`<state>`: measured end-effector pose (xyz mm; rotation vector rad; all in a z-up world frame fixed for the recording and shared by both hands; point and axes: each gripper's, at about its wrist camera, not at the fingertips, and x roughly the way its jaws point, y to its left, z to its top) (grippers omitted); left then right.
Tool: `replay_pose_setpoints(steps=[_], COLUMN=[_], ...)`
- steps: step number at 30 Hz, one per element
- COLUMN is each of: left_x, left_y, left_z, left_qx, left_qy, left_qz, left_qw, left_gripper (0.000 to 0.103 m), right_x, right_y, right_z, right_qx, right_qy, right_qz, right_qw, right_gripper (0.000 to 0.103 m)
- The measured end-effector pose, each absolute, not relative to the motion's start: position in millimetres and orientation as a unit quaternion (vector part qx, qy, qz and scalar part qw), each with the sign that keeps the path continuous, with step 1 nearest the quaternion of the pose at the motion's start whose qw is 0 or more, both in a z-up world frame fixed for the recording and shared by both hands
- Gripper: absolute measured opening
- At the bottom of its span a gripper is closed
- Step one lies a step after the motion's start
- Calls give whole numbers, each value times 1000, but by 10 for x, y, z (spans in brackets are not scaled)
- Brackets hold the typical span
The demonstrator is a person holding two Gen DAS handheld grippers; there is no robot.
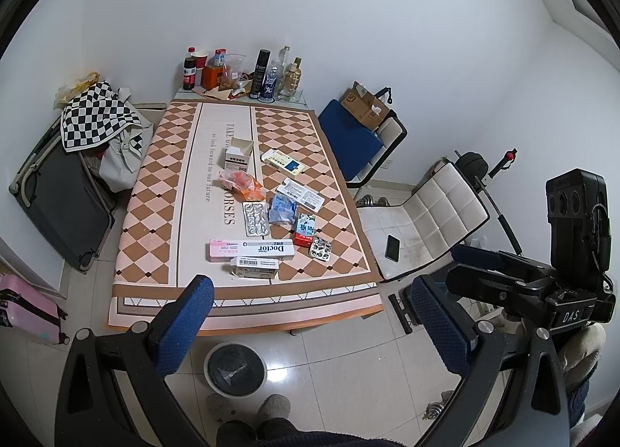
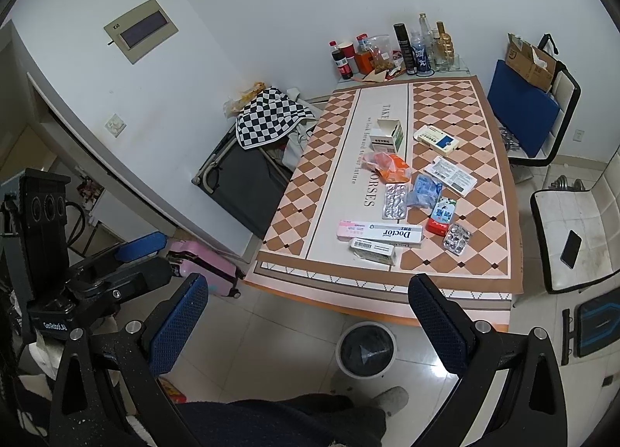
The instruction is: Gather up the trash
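Note:
Trash lies on the checkered table: a pink-and-white Doctor box, a small white box, two foil blister packs, an orange wrapper, a blue wrapper, a red-and-green carton and an open white box. A white bin with a black liner stands on the floor before the table. My left gripper and right gripper are open, empty, held above the floor short of the table.
Bottles and a red cup stand at the table's far end. White chair with a phone and a blue-cushioned chair with a cardboard box are right. Dark suitcase and pink suitcase are left.

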<state>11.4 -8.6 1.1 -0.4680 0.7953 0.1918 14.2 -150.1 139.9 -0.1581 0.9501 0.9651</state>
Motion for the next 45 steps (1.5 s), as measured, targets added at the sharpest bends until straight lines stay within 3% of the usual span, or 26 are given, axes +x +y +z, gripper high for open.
replay_pose_setpoints(steps=[34,39,45], left_x=[113,243,611], left_y=[57,311,734], left_z=[43,-227,-1074], left_qx=[-227,-213,-228], left_qy=[390,414,463], left_qz=[89,146,223], left_qw=[888,873,827], left_gripper=[103,103,103], right_x=[175,339,863], right_y=[-1401,-1370,-1360], right_z=[1347,1121,510], right_qx=[-65,-35,2], right_qy=[443,460,500], right_qz=[443,380,268], right_qw=[777,802,824], right_gripper=[103,103,103])
